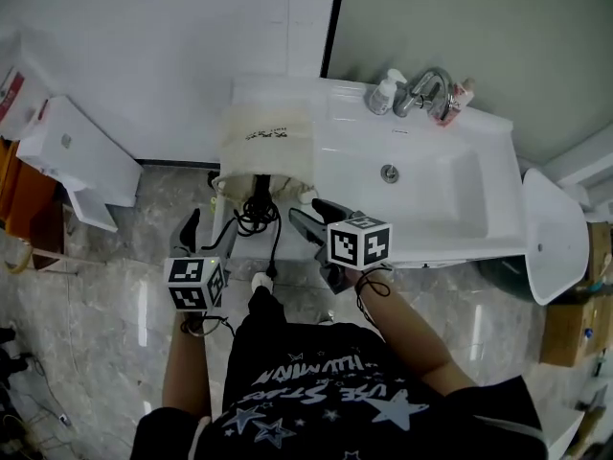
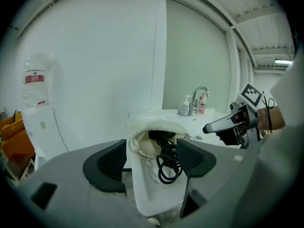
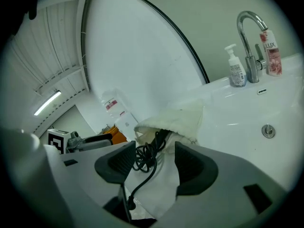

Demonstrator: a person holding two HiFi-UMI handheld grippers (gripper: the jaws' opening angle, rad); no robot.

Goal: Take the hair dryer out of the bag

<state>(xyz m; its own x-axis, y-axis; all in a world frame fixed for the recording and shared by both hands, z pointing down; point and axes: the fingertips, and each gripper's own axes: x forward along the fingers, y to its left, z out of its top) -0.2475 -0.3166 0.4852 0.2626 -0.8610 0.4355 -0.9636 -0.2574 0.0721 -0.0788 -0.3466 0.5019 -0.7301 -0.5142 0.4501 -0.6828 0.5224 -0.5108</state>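
A cream drawstring bag (image 1: 266,137) lies on the left end of the white sink counter (image 1: 479,228), its mouth hanging over the front edge. Out of the mouth pokes the black hair dryer (image 1: 260,192), with its coiled cord (image 1: 257,218) and the plug (image 1: 271,272) dangling below. My left gripper (image 1: 199,234) stands open just left of the bag mouth and my right gripper (image 1: 314,217) open just right of it, neither touching. In the left gripper view the gripper (image 2: 152,156) frames the bag (image 2: 156,127) and cord (image 2: 167,164). The right gripper (image 3: 154,158) frames the bag (image 3: 178,120) and cord (image 3: 145,158).
On the counter's far edge stand a chrome faucet (image 1: 428,89), a soap bottle (image 1: 385,94) and a pink tube (image 1: 458,99). A white box (image 1: 77,156) sits on the marble floor at left. A white panel (image 1: 556,233) leans at the counter's right end.
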